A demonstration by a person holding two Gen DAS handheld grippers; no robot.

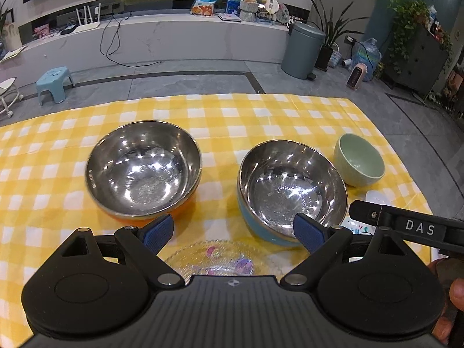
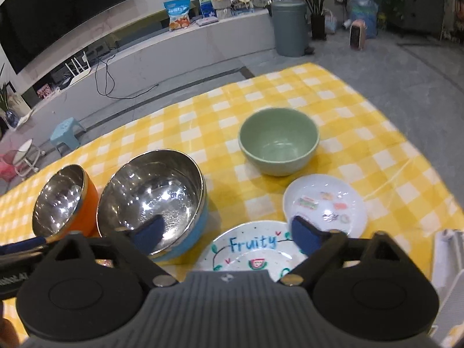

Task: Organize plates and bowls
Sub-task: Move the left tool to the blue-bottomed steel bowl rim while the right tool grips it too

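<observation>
The steel bowl with the blue outside point(image 2: 153, 203) is probably light, stiff and slippery, so its thin rim seems the best place for a grip. It stands on the yellow checked surface point(image 2: 362, 133) beside the steel bowl with the orange outside point(image 2: 62, 200); both shine inside. The green ceramic bowl point(image 2: 279, 142) and the "Fruity" plate point(image 2: 255, 246) look breakable. The jaws of the left gripper point(image 1: 233, 230) and of the right gripper point(image 2: 229, 236) stand apart and hold nothing.
</observation>
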